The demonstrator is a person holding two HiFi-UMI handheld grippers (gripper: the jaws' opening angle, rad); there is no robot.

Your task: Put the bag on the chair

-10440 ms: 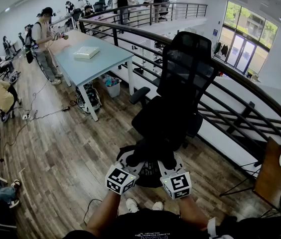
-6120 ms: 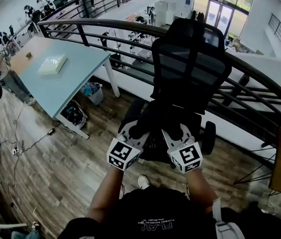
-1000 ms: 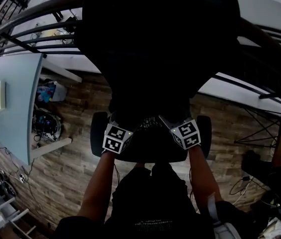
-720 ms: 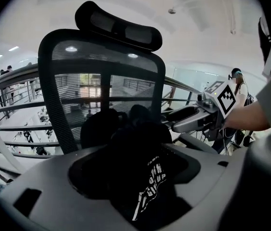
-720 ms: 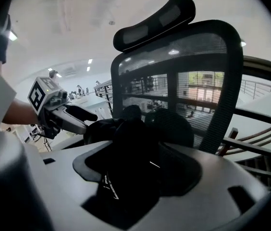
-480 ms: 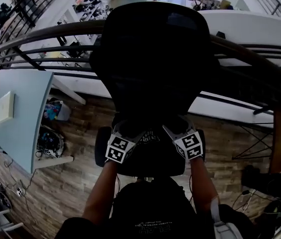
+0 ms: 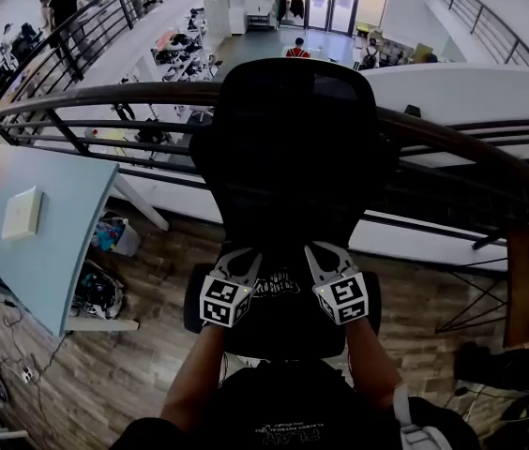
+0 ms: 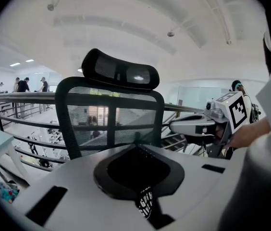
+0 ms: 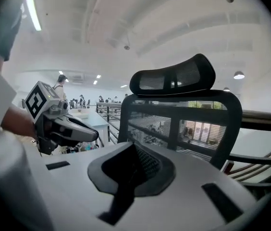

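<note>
Closing on the left: left gripper (image 8: 136,147) has its pads almost together, and nothing shows pinched at the tips. Black fabric with white lettering shows through the slit low between the jaw bodies; can't tell if it touches them. Right gripper (image 9: 133,148) is fully closed, pad on pad, with only a plain dark gap behind and nothing visible in the grip.

Both grippers sit side by side over the chair seat (image 7: 283,334) and point at the backrest (image 7: 288,148). Each shows up in the other's view, level with it and near.

Bag (image 7: 279,287): black with white lettering, lying on the seat between the two grippers, just in front of the foot of the backrest. Black on black, so its outline is hard to trace.

Chair: mesh back, upright, with the headrest (image 8: 120,70) on top. Armrest pads (image 7: 192,298) flank the seat.

Behind the chair a curved railing (image 7: 105,92) runs across, with a lower level beyond it. Light blue table (image 7: 30,242) stands at the left, carrying a flat pale box (image 7: 22,212). Clutter sits under the table on the wood floor (image 7: 152,373). People (image 7: 63,3) stand far off beyond the railing.
</note>
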